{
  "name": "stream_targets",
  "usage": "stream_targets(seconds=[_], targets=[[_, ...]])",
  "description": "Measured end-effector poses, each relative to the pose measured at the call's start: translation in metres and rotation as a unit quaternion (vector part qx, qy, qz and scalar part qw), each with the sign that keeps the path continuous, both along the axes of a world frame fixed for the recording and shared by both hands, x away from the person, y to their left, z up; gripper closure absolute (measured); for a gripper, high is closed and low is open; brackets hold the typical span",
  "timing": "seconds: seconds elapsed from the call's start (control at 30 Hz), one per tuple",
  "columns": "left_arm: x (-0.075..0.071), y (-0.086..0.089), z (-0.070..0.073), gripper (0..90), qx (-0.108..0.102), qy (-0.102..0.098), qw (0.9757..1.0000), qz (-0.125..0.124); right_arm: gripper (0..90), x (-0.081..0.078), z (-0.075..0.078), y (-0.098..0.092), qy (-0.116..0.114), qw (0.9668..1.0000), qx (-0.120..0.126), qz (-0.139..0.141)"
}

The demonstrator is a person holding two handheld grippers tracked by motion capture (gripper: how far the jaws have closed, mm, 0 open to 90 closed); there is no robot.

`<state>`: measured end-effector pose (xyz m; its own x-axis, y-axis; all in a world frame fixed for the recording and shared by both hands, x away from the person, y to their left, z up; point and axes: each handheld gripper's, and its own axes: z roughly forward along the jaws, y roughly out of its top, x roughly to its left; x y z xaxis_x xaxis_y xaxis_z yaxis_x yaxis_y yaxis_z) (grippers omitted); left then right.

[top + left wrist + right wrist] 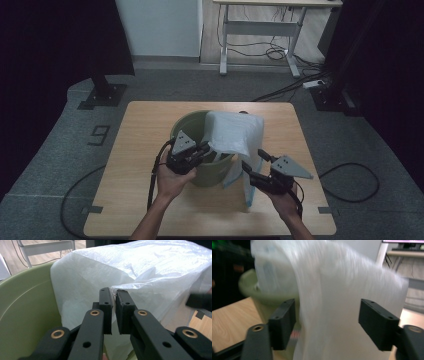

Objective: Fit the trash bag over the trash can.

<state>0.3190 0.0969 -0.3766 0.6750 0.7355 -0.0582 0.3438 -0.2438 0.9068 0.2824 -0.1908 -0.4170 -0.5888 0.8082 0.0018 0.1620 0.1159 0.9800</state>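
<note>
While bag (234,134) drapes bin (190,125) — left hand-held gripper (113,301) pinching

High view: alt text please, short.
Two hand-held grippers fit a white bag into a green bin on a wooden table. The left gripper is at the near rim, jaws nearly shut on a fold of bag; the right gripper is open beside the bag's hanging part.

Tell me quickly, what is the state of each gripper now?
Left gripper: closed on an edge of the white plastic bag at the green bucket.
Right gripper: open, holding nothing; bag hangs between its jaws.
</note>
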Motion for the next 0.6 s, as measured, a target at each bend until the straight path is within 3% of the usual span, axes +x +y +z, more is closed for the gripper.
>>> stream_targets(seconds=[0.03, 0.2, 0.33, 0.4, 0.47, 0.5, 0.53, 0.6], targets=[[0.000, 0.002, -0.001, 83.3, -0.002, 0.002, 1.0000, 0.000, 25.5, -0.007, -0.013, -0.001, 0.010, 0.9999, 0.000, -0.004], [0.000, 0.002, 0.000, 83.0, -0.004, 0.003, 1.0000, 0.001, 20.9, -0.010, -0.035, 0.006, 0.026, 0.9996, -0.010, -0.011], [0.000, 0.001, -0.001, 82.8, -0.004, 0.004, 1.0000, 0.001, 19.3, -0.007, -0.048, 0.017, 0.037, 0.9988, -0.023, -0.024], [0.001, 0.001, -0.001, 82.5, -0.005, 0.009, 1.0000, 0.002, 19.2, -0.001, -0.053, 0.021, 0.053, 0.9979, -0.025, -0.029], [0.001, 0.002, -0.001, 82.4, -0.005, 0.009, 0.9999, 0.002, 27.9, 0.005, -0.057, 0.026, 0.063, 0.9969, -0.032, -0.035], [0.001, 0.002, -0.001, 82.4, -0.005, 0.009, 0.9999, 0.002, 27.9, 0.005, -0.057, 0.026, 0.063, 0.9969, -0.032, -0.035], [0.001, 0.003, -0.001, 82.3, -0.006, 0.008, 1.0000, 0.002, 50.3, 0.009, -0.059, 0.028, 0.053, 0.9970, -0.044, -0.036], [0.001, 0.004, -0.001, 82.2, -0.006, 0.008, 0.9999, 0.001, 62.0, 0.011, -0.059, 0.026, 0.045, 0.9971, -0.047, -0.038]])
